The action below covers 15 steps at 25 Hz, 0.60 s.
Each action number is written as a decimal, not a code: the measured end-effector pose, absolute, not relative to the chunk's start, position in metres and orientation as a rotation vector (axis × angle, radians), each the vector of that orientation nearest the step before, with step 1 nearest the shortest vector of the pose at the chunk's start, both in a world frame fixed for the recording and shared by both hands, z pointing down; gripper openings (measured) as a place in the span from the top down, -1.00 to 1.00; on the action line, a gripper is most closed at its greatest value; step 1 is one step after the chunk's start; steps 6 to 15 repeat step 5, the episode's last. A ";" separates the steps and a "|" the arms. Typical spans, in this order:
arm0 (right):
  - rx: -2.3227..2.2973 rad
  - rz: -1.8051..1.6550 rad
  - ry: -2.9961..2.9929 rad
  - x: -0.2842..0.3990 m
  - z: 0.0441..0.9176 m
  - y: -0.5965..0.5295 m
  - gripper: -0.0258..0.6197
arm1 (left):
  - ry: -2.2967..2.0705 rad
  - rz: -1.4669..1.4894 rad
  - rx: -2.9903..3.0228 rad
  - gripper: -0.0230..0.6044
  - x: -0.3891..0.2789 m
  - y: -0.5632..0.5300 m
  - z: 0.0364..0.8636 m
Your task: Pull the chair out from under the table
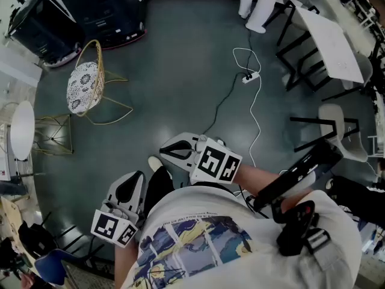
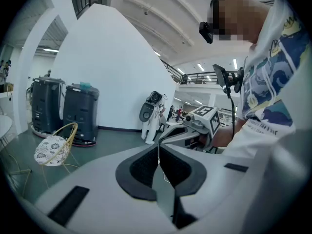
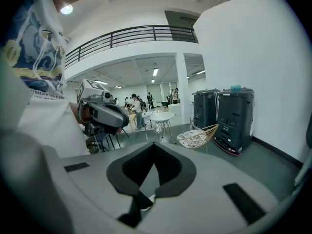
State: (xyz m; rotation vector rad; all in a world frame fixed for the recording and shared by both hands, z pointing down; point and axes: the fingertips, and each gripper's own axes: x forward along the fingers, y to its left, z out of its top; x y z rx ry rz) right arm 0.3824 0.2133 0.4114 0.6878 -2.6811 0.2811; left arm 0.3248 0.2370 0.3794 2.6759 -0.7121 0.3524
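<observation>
A gold wire chair with a white patterned cushion stands on the green floor at the left, beside a small round white table. At the right a white chair stands near a white table on black legs. Both grippers hang close to the person's body, far from any chair. My left gripper is shut and empty, its pads meeting in the left gripper view. My right gripper is also shut with nothing in it. The wire chair shows in both gripper views.
Two tall black machines stand against the wall behind the wire chair. A power strip with a white cable lies on the floor ahead. A white machine stands at the top. A blue seat is at the lower left.
</observation>
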 end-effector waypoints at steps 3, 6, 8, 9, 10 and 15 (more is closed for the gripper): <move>0.699 0.291 -2.667 0.378 0.420 0.178 0.89 | -0.689 0.360 2.670 0.87 0.318 0.202 0.388; 0.716 0.301 -2.653 0.378 0.428 0.154 0.89 | -0.661 0.365 2.669 0.87 0.317 0.176 0.396; 0.716 0.301 -2.653 0.378 0.428 0.154 0.89 | -0.661 0.365 2.669 0.87 0.317 0.176 0.396; 0.716 0.301 -2.653 0.378 0.428 0.154 0.89 | -0.661 0.365 2.669 0.87 0.317 0.176 0.396; 0.716 0.301 -2.653 0.378 0.428 0.154 0.89 | -0.661 0.365 2.669 0.87 0.317 0.176 0.396; 0.716 0.301 -2.653 0.378 0.428 0.154 0.89 | -0.661 0.365 2.669 0.87 0.317 0.176 0.396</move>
